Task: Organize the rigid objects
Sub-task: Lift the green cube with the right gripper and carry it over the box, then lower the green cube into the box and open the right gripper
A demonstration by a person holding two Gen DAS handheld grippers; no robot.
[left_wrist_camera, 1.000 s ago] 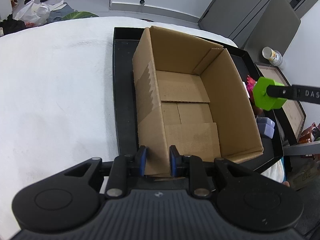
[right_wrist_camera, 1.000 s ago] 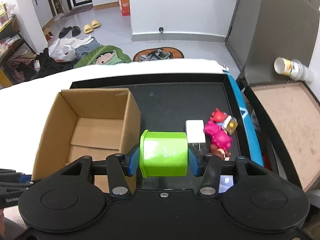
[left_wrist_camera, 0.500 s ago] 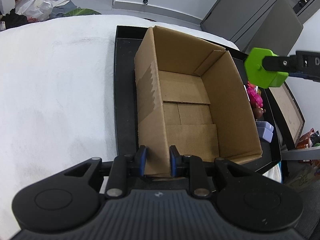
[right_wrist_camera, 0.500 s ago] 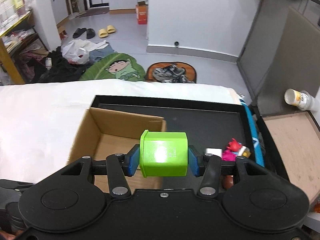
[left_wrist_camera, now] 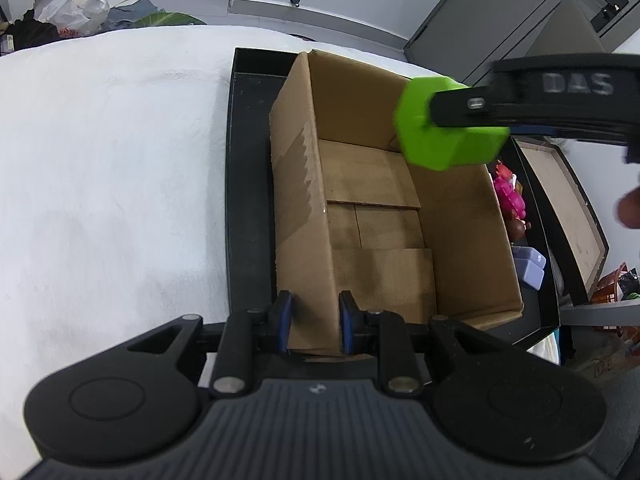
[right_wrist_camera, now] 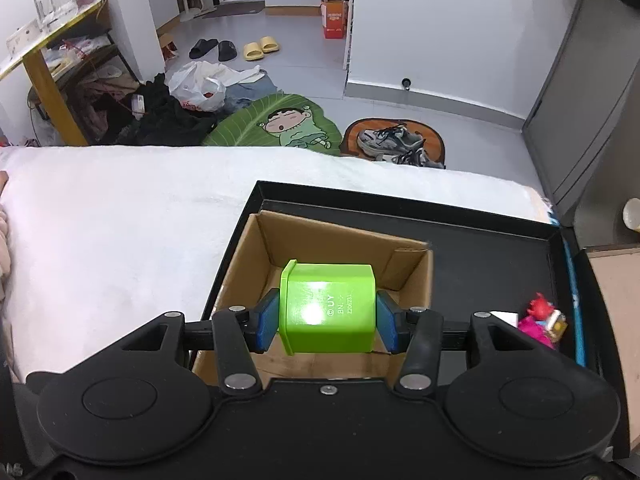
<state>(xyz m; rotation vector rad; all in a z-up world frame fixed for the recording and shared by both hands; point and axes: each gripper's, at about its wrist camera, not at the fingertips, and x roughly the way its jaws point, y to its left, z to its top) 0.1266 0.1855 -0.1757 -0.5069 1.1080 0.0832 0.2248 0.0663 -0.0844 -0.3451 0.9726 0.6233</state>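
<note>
between my right fingers (right_wrist_camera: 327, 322) a glossy green hexagonal container (right_wrist_camera: 328, 307) sits pinched, above the open cardboard box (left_wrist_camera: 384, 216); my left fingers (left_wrist_camera: 314, 320) clamp narrowly on its near wall.

The open brown cardboard box (left_wrist_camera: 380, 216) stands upright in a black tray (left_wrist_camera: 248, 184), empty, its flaps folded flat inside. A glossy green hexagonal container (right_wrist_camera: 329, 307) lies on its side above the box's opening, at about one o'clock in the left wrist view.
</note>
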